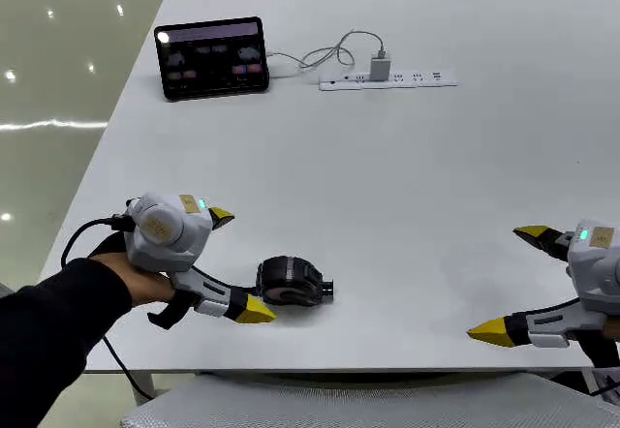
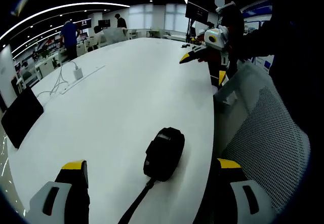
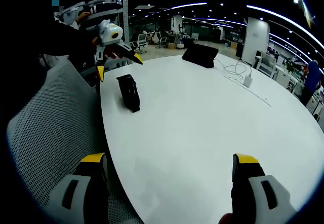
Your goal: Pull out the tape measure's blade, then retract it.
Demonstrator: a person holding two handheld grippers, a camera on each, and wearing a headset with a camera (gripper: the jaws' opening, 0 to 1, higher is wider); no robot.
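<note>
The tape measure [image 1: 291, 281] lies just ahead of my spread left tool [image 1: 239, 263]. My right tool [image 1: 511, 281], also spread, hangs well apart from it.

Behind its jaws, the white right gripper [image 1: 508, 281] was cut off by the head view's edge. Between the left gripper's [image 2: 150, 165] jaws, the black, round-cased tape measure's [image 2: 163, 150] thin strap [image 2: 137, 202] ran out of frame.

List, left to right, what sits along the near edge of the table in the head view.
left gripper → tape measure → right gripper
</note>
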